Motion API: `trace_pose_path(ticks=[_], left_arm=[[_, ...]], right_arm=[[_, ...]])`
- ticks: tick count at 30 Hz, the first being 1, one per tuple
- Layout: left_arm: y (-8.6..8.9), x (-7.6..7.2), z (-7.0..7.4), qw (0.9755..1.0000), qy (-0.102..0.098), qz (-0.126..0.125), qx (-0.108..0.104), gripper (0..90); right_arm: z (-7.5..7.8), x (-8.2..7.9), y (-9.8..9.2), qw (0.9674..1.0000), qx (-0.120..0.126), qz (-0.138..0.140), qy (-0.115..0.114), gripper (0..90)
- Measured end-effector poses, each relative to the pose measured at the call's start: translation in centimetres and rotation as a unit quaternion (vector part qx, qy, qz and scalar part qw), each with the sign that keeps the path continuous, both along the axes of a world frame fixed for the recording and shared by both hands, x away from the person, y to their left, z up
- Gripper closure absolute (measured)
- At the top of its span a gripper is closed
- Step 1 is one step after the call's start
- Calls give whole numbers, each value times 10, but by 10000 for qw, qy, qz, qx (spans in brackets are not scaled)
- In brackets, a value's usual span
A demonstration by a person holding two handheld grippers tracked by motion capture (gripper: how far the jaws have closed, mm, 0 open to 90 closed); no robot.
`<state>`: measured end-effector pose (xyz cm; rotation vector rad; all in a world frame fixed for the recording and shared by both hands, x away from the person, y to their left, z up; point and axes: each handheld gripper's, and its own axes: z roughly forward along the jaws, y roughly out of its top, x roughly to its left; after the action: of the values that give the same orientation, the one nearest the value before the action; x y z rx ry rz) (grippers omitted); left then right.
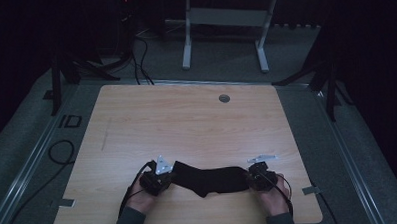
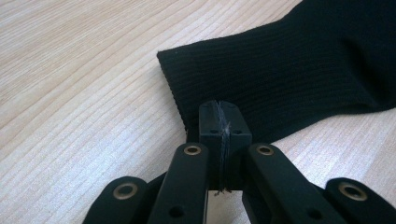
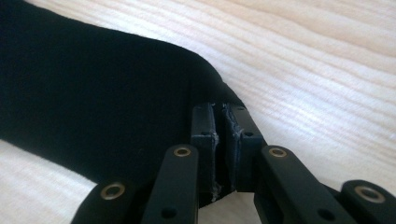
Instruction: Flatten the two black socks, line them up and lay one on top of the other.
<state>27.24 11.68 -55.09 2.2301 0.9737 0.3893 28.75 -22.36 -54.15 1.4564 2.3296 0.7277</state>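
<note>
- While the black ribbed knit sock [image 1: 209, 178] lies flat along the near edge of the bench, its long axis runs from left to right between the two hands.
- The left gripper [image 2: 219, 122] is clamped on the cuff end, jaws pressed together on the fabric.
- The right gripper [image 3: 219, 126] sits at the toe end; a thin gap shows between its jaws, and whether it grips the fabric I cannot tell.
- Both grippers are equally near, one at each end.
- The light wooden bench [image 1: 186, 117] is bare beyond the sock.
- Farther away there are a grey carpet floor [image 1: 294, 48], cables and a white frame [image 1: 186, 37] in a dark room.
</note>
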Motion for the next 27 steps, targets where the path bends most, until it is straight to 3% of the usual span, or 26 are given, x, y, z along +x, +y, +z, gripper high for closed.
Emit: trace_pose_path(ticks=[11, 27], left_arm=[[0, 2, 0, 10000, -29, 6, -5, 899], [3, 13, 0, 9996, -128, 228, 78, 897]], right_arm=[[-2, 13, 0, 10000, 50, -20, -19, 819], [-3, 29, 4, 9997, 217, -35, -53, 815]])
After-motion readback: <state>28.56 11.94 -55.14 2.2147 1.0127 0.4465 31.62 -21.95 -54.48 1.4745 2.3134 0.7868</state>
